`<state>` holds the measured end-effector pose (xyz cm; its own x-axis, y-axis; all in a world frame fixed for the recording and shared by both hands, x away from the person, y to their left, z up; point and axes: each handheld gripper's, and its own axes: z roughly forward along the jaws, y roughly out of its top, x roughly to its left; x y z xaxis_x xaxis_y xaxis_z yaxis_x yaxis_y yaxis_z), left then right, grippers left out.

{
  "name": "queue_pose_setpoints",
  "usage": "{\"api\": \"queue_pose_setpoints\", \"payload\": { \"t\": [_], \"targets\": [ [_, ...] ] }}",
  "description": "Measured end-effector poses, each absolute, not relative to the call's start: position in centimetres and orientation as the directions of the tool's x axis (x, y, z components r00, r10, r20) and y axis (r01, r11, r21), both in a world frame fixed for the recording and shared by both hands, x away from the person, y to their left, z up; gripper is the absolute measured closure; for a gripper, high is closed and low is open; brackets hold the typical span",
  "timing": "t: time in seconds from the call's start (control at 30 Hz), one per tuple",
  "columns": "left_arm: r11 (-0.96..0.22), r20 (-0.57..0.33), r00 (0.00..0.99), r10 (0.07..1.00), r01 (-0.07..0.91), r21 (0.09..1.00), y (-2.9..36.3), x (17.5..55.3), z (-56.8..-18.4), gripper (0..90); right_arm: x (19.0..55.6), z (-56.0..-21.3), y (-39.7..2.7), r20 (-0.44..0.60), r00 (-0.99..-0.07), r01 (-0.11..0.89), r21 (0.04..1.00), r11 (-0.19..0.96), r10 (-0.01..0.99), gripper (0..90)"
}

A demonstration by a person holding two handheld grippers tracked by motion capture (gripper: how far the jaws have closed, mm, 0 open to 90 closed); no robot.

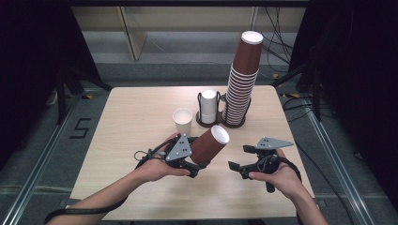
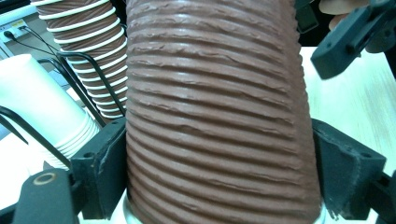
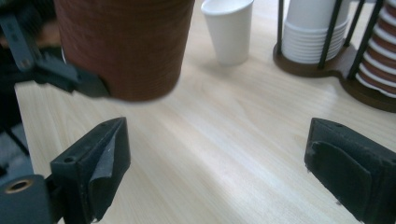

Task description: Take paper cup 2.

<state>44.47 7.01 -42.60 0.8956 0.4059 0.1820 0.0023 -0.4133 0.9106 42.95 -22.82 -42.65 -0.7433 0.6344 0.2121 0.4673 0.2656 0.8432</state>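
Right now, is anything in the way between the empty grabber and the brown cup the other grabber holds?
No. The right gripper is open, with bare table ahead; the brown cup, held by the left gripper, hangs just beyond.

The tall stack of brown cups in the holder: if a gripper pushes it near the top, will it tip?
Probably yes. The stack of brown cups rises far above its holder and already leans. Paper cups are likely light, so a small push may bend it.

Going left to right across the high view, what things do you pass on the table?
Left gripper → single white cup → white cup stack in the holder → tall brown cup stack → right gripper. The held brown cup is left out, since it overlaps others.
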Motion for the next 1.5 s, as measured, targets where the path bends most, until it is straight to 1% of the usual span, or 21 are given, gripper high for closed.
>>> {"api": "queue_pose_setpoints", "payload": {
  "t": [0.1, 0.13, 0.23, 0.37, 0.4, 0.47, 0.53, 0.63, 0.67, 0.77, 0.87, 0.93, 0.97, 1.03, 1.07, 1.13, 1.17, 1.23, 1.3, 1.47, 1.5],
  "targets": [
    [-0.436, 0.192, 0.899, 0.394, -0.001, 0.900, 7.2, 44.6, -42.6, 15.1, 43.3, -42.9, -22.5, 0.179, -0.766, 0.451, 0.834, 0.318, 0.618, 8.4],
    [-0.444, 0.193, 0.900, 0.391, 0.001, 0.896, 7.2, 44.6, -42.6, 15.1, 43.4, -42.9, -22.6, 0.137, -0.780, 0.427, 0.830, 0.360, 0.611, 8.5],
    [-0.477, 0.201, 0.906, 0.371, 0.000, 0.879, 7.4, 44.6, -42.7, 15.1, 43.4, -43.1, -22.4, 0.113, -0.801, 0.417, 0.811, 0.412, 0.588, 8.7],
    [-0.515, 0.213, 0.914, 0.346, -0.004, 0.857, 7.7, 44.5, -42.9, 15.1, 43.3, -43.3, -22.1, 0.055, -0.841, 0.367, 0.789, 0.492, 0.539, 9.4],
    [-0.523, 0.215, 0.916, 0.339, -0.006, 0.852, 7.8, 44.4, -42.9, 15.1, 43.4, -43.3, -22.1, 0.015, -0.858, 0.327, 0.787, 0.523, 0.514, 9.5],
    [-0.534, 0.216, 0.920, 0.328, -0.008, 0.846, 7.9, 44.5, -42.9, 15.1, 43.3, -43.3, -21.8, -0.010, -0.879, 0.296, 0.772, 0.562, 0.477, 9.8],
    [-0.558, 0.221, 0.923, 0.316, -0.008, 0.830, 8.1, 44.5, -42.9, 15.1, 43.3, -43.3, -21.5, -0.034, -0.897, 0.262, 0.762, 0.593, 0.440, 10.2],
    [-0.582, 0.232, 0.925, 0.300, -0.016, 0.813, 8.1, 44.4, -43.1, 15.1, 43.1, -43.3, -21.1, -0.034, -0.908, 0.258, 0.741, 0.620, 0.418, 10.4],
    [-0.587, 0.231, 0.928, 0.294, -0.016, 0.810, 8.1, 44.4, -43.1, 15.1, 43.2, -43.3, -21.0, -0.053, -0.918, 0.229, 0.737, 0.636, 0.392, 10.4],
    [-0.601, 0.235, 0.931, 0.279, -0.022, 0.799, 8.1, 44.4, -43.0, 15.1, 43.1, -43.2, -20.5, -0.066, -0.927, 0.212, 0.721, 0.660, 0.370, 10.4],
    [-0.611, 0.237, 0.935, 0.266, -0.027, 0.792, 8.1, 44.3, -42.9, 15.1, 43.4, -43.0, -20.2, -0.102, -0.938, 0.164, 0.712, 0.683, 0.332, 10.5],
    [-0.628, 0.242, 0.938, 0.248, -0.034, 0.778, 8.0, 44.3, -42.9, 15.1, 43.4, -42.8, -20.1, -0.100, -0.937, 0.169, 0.707, 0.686, 0.334, 10.5],
    [-0.632, 0.243, 0.939, 0.244, -0.036, 0.774, 8.0, 44.3, -42.9, 15.1, 43.6, -42.7, -20.0, -0.128, -0.942, 0.133, 0.709, 0.693, 0.312, 10.8],
    [-0.646, 0.246, 0.941, 0.232, -0.040, 0.762, 7.9, 44.3, -42.9, 15.1, 43.5, -42.5, -19.9, -0.113, -0.941, 0.150, 0.704, 0.694, 0.319, 11.5],
    [-0.658, 0.247, 0.943, 0.223, -0.041, 0.752, 7.9, 44.3, -42.8, 15.1, 43.6, -42.3, -19.8, -0.141, -0.943, 0.119, 0.704, 0.700, 0.303, 11.7],
    [-0.674, 0.260, 0.944, 0.202, -0.059, 0.737, 7.7, 44.3, -42.7, 15.1, 43.5, -41.9, -19.4, -0.132, -0.947, 0.121, 0.699, 0.705, 0.293, 11.7],
    [-0.674, 0.258, 0.945, 0.200, -0.058, 0.736, 7.6, 44.3, -42.7, 15.1, 43.6, -41.7, -19.3, -0.157, -0.948, 0.093, 0.696, 0.712, 0.278, 11.8],
    [-0.685, 0.260, 0.947, 0.189, -0.063, 0.726, 7.5, 44.3, -42.7, 15.1, 43.5, -41.6, -19.1, -0.136, -0.949, 0.114, 0.693, 0.712, 0.284, 12.2],
    [-0.684, 0.254, 0.949, 0.189, -0.058, 0.728, 7.3, 44.2, -42.8, 15.1, 43.5, -41.6, -18.9, -0.136, -0.950, 0.115, 0.685, 0.719, 0.281, 12.8],
    [-0.720, 0.259, 0.954, 0.152, -0.072, 0.690, 7.2, 44.2, -43.0, 15.2, 43.6, -41.7, -18.8, -0.136, -0.954, 0.106, 0.680, 0.726, 0.267, 12.9],
    [-0.741, 0.266, 0.956, 0.125, -0.089, 0.666, 7.2, 44.3, -42.8, 15.2, 43.6, -41.7, -18.8, -0.137, -0.954, 0.105, 0.678, 0.727, 0.266, 12.9]
  ]
}}
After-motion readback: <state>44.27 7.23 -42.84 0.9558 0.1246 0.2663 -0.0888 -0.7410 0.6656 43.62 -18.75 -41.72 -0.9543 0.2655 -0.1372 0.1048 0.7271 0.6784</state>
